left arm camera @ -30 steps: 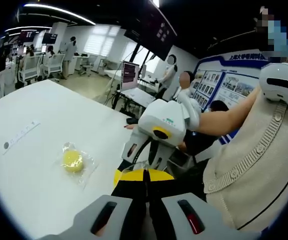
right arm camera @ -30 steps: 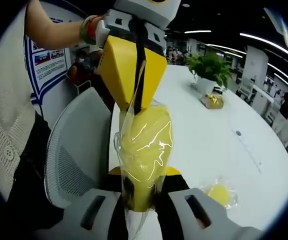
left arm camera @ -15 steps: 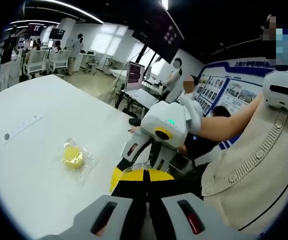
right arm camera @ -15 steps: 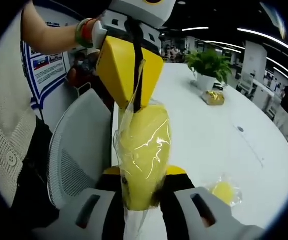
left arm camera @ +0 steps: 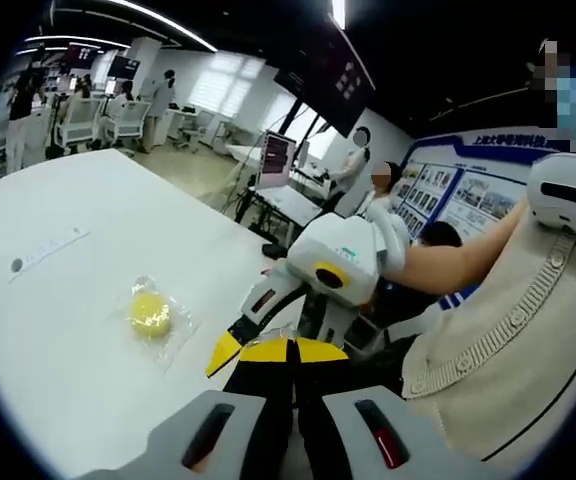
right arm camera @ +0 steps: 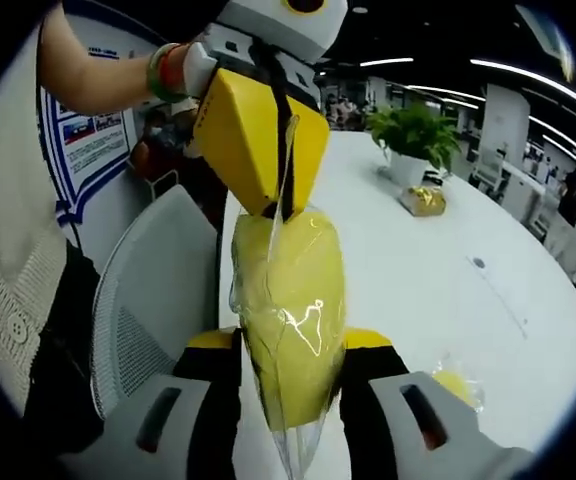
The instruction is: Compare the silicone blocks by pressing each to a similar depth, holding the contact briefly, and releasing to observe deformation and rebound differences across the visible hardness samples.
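A yellow silicone block in a clear bag (right arm camera: 288, 295) hangs in the air between the jaws of my right gripper (right arm camera: 288, 345). Those jaws stand open, close beside the block's flanks. My left gripper (right arm camera: 280, 205) comes down from above in the right gripper view, shut on the bag's top edge. In the left gripper view my left gripper (left arm camera: 290, 348) shows its yellow tips closed together, and the right gripper (left arm camera: 263, 345) faces it with one jaw splayed outward. A second, round yellow block in its own bag (left arm camera: 149, 312) (right arm camera: 455, 385) lies on the white table (left arm camera: 58, 390).
A grey mesh chair (right arm camera: 153, 300) stands at the table's edge under the held bag. A potted plant (right arm camera: 415, 140) and a small gold packet (right arm camera: 428, 200) sit far along the table. A paper label strip (left arm camera: 48, 250) lies beyond the round block. The person's knitted sleeve (left arm camera: 508, 330) is at the right.
My right gripper's jaws have parted from the hanging block, which was squeezed narrower before and now looks fuller. The left gripper keeps its hold on the bag's top.
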A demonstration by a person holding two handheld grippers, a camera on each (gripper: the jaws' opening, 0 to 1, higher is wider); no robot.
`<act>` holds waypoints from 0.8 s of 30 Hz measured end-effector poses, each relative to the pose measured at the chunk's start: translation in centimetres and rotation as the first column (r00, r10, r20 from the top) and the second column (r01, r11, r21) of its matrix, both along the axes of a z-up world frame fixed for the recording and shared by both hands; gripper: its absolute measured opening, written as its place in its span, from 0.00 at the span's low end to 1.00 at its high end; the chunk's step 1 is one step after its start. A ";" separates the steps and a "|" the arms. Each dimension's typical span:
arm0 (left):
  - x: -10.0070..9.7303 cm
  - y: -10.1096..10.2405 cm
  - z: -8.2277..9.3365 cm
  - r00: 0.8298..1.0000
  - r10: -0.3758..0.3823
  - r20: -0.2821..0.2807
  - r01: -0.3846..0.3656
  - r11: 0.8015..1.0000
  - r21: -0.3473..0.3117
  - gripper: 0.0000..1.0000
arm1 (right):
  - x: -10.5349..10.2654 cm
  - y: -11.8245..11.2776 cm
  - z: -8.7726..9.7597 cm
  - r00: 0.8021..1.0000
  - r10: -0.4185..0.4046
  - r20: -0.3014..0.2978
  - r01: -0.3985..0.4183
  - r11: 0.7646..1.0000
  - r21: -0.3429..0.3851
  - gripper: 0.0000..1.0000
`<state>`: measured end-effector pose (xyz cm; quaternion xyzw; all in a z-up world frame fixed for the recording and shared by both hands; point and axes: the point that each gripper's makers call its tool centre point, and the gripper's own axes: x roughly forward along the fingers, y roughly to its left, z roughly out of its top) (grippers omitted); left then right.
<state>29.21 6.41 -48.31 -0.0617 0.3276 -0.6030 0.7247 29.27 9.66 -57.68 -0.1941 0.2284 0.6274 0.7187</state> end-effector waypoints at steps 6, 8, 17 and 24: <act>-0.1 0.2 -0.2 1.000 0.008 -0.011 -0.008 1.000 -0.004 0.00 | 0.8 0.0 1.2 0.998 -0.062 0.032 0.060 0.997 0.048 0.47; -0.1 0.3 -0.3 1.000 0.012 -0.019 -0.012 1.000 -0.005 0.00 | 1.0 -0.3 1.4 0.996 -0.086 0.038 0.084 0.995 0.055 0.53; 0.1 0.3 -1.0 0.999 0.023 -0.026 -0.023 1.000 -0.005 0.00 | 1.9 -3.0 3.6 0.959 -0.282 0.006 0.276 0.944 0.178 0.71; 1.8 1.3 -3.1 0.996 0.073 -0.058 -0.074 0.997 -0.004 0.00 | 1.7 -7.2 3.9 0.887 -0.461 0.009 0.446 0.862 0.239 0.72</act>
